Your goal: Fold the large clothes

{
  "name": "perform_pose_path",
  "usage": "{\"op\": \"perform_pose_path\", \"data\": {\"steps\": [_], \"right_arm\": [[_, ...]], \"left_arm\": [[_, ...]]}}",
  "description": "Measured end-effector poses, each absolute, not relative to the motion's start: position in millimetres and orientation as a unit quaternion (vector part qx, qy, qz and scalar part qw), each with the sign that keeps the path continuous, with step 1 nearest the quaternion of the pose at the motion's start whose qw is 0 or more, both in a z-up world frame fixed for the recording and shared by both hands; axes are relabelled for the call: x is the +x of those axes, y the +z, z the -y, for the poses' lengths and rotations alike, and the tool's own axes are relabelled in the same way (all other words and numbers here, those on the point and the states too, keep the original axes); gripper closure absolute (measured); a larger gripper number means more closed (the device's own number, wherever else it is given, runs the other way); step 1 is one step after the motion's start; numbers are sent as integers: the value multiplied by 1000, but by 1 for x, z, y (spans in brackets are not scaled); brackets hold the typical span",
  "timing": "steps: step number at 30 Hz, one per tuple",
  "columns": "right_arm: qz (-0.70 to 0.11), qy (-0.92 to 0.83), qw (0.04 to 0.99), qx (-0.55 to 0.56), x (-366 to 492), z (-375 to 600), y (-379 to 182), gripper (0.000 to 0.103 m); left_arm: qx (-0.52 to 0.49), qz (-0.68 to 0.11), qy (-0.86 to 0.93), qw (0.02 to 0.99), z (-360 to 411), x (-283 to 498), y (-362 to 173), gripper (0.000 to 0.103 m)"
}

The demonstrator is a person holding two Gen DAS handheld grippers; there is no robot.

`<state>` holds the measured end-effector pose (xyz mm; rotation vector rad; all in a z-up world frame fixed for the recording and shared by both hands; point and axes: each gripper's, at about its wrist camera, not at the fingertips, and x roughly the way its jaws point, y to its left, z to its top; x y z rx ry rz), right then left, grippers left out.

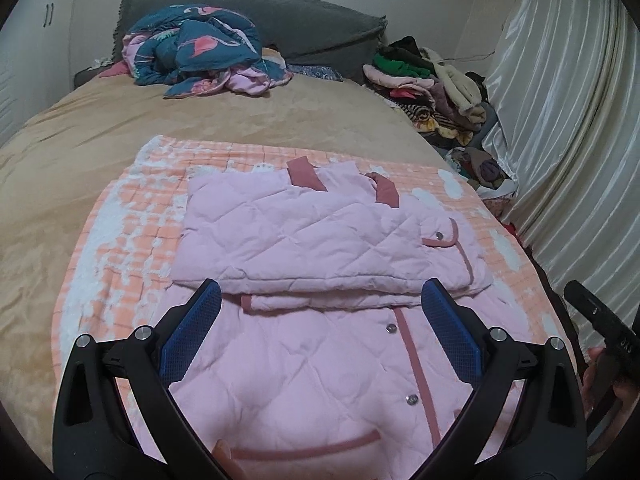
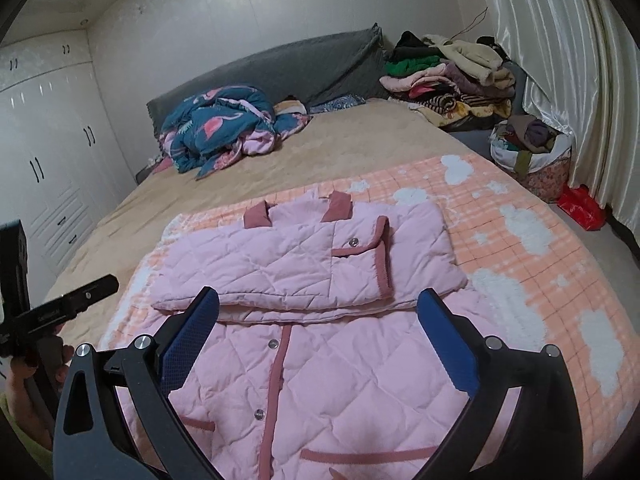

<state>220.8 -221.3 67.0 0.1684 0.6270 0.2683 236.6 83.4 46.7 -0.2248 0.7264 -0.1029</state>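
**Caller:** Looking across the whole bed (image 1: 240, 120) first, you've got the peach checked blanket (image 2: 520, 264) spread at the near end and the pink quilted jacket (image 2: 340, 380) lying flat on it, upper part already folded down over the front.

**Analyst:** And both tools are off it. Your left gripper (image 1: 320, 312) hangs above the fold line, jaws spread wide, nothing between the blue pads. Your right gripper (image 2: 318, 316) is the same: wide apart, empty, clear of the cloth.

**Caller:** So what can bite you from here?

**Analyst:** My guess is the padding. That quilted layer looks springy, so the folded part may creep or puff back if you pinch only the top ply. Take the hem with one jaw under all layers, or the next fold goes crooked. The jacket's near edge also sits close to the edge of the bed; drag it towards you and it could slide off, blanket and all.

**Caller:** Give me the count, big to small.

**Analyst:** One bed, one checked blanket, one pink jacket. One teal flamingo quilt (image 1: 200, 48) bunched by the grey headboard (image 2: 280, 68), well apart from your work. One clothes heap (image 2: 452, 80) at the far corner and one fabric basket (image 2: 536, 152) by the curtain (image 1: 560, 120). Two grippers. Two dark pink cuffs (image 1: 306, 174) poke out past the fold. Three snaps show in the left view, four in the right.
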Motion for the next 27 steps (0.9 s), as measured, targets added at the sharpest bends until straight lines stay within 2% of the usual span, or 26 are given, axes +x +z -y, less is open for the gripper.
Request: {"op": "perform_pose_path", "data": {"steps": [27], "right_arm": [[-248,166,951,81,141,241,130,4]], "left_arm": [[-87,-307,-41,947,-65,155,107,9]]}}
